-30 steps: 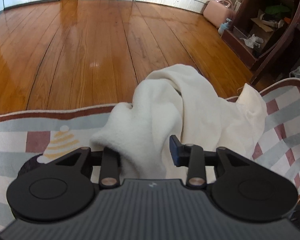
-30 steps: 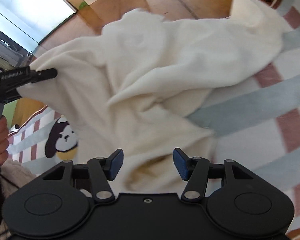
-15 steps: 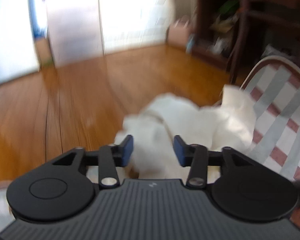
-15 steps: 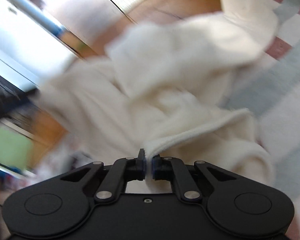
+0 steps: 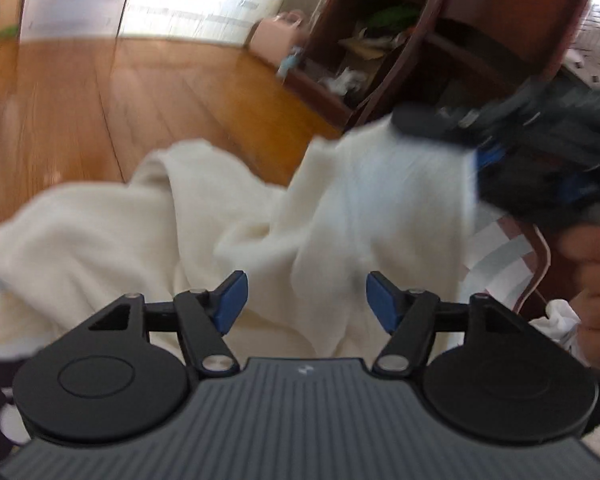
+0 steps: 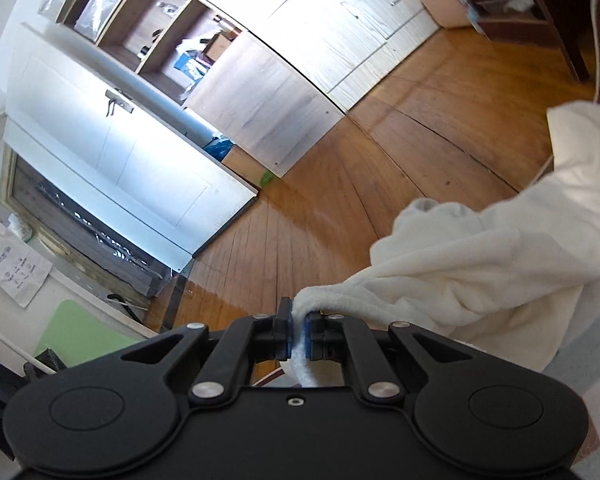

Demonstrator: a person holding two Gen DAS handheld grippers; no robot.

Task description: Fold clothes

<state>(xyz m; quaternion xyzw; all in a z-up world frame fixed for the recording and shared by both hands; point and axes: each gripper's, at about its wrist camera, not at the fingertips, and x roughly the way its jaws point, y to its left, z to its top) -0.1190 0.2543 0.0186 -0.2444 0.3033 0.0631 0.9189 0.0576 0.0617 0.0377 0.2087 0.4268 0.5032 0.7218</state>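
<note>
A cream fleece garment lies in a loose heap in front of my left gripper. Its jaws are opening, the blue pads stand apart, and the cloth lies beyond them without being pinched. In the left wrist view my right gripper appears blurred at the upper right, lifting one end of the garment, with a hand below it. In the right wrist view my right gripper is shut on a rolled edge of the garment, which trails off to the right.
A wooden floor stretches ahead. A dark wooden shelf unit with clutter and a pink bag stand at the far right. A striped blanket lies under the garment. Light cabinets and a white door line the far wall.
My left gripper let go of the garment and its jaws spread wider. My right gripper closed on the garment's edge and rose with it, tilting up toward the room.
</note>
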